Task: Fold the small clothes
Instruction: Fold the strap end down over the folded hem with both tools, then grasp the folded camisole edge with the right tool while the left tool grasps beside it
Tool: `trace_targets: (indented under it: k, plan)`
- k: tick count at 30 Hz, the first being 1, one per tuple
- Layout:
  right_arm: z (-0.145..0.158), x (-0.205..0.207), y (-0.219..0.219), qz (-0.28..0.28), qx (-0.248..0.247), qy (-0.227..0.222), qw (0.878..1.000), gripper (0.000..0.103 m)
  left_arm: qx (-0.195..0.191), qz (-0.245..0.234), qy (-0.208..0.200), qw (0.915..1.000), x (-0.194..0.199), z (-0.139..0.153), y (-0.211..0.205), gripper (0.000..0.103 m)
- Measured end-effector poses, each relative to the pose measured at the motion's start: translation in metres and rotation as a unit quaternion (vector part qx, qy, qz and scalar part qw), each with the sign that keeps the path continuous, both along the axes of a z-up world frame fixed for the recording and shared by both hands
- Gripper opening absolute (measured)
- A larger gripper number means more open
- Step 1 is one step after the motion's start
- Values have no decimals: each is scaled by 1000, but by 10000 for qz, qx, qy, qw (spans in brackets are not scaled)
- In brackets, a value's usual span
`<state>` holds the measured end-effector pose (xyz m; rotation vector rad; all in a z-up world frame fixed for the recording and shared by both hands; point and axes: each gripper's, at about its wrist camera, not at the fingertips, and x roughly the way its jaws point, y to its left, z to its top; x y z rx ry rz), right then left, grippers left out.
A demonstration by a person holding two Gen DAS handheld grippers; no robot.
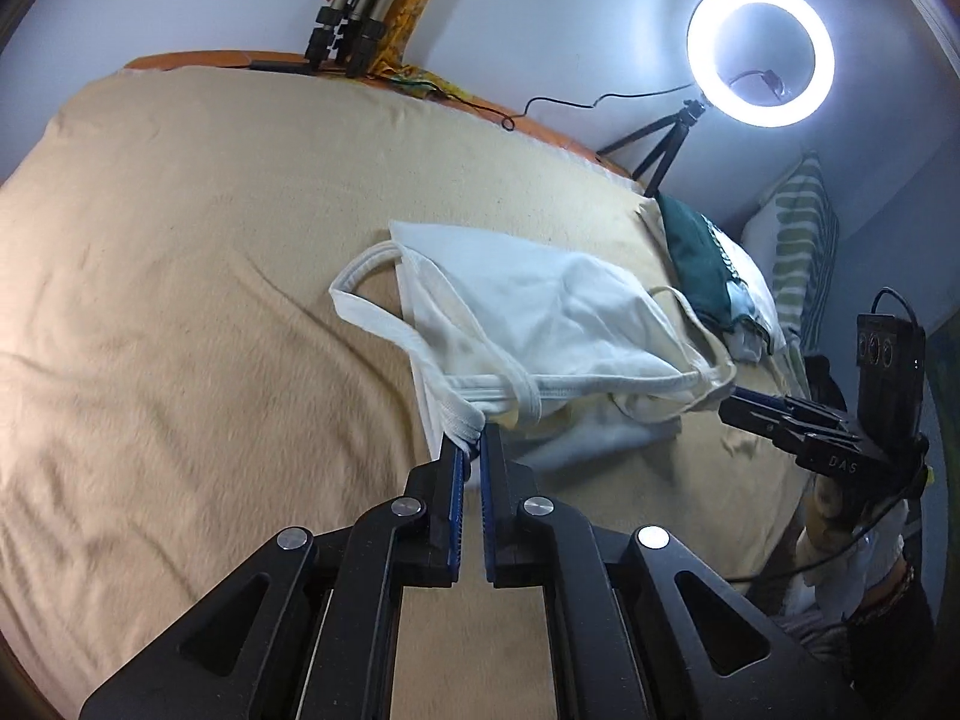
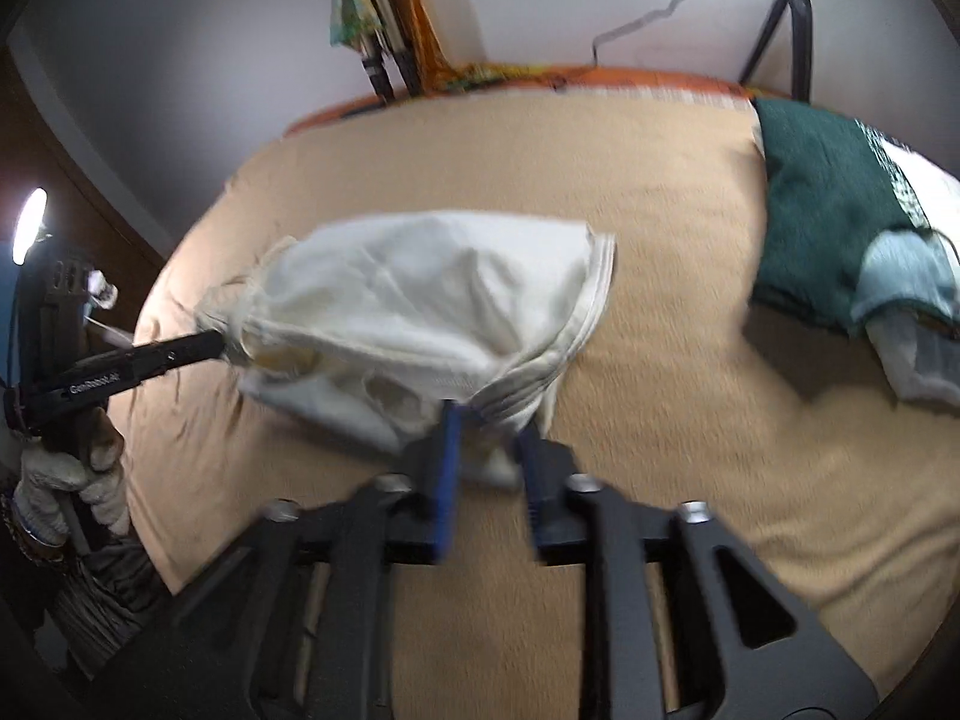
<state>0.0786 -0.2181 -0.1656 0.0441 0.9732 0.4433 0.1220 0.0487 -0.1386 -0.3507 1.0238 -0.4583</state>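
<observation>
white garment point(image 1: 540, 324) on tan blanket point(image 1: 180, 300); dark green cloth point(image 2: 828, 192); green-striped pillow point(image 1: 801, 240); blue-padded black fingers point(image 1: 459, 474).

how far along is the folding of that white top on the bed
Done: the white tank top lies doubled over on the tan blanket. In hand: the left gripper is shut on a hem corner; the right gripper has its jaws apart, fabric between them, apparently letting go. Left: probably another fold and moving it aside. The green cloth and pale blue garment nearby look unfolded.
</observation>
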Motion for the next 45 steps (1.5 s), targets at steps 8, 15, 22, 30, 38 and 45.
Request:
trace_targets:
  k: [8, 15, 22, 30, 38, 45]
  plan:
    - [43, -30, 0, 84, 84, -817, 9966, 41, 121, -184, -804, 9965, -13, 48, -13, 4]
    - [22, 24, 23, 77, 201, -392, 9990, 32, 169, -242, -445, 9986, 35, 29, -39, 5]
    - [-9, 42, 30, 88, -7, 240, 9997, 32, 478, -530, 56, 9974, 43, -3, -56, 4]
    - [-34, 8, 23, 508, -72, 871, 9949, 32, 655, -794, 317, 9942, 2, -17, -38, 4]
    - [-18, -13, 6, 791, 336, 808, 9930, 32, 691, -829, 150, 9940, -22, 0, -21, 5]
    - [-1, 12, -31, -24, 1160, 275, 9929, 45, -340, -22, 124, 9993, 11, 11, 13, 5]
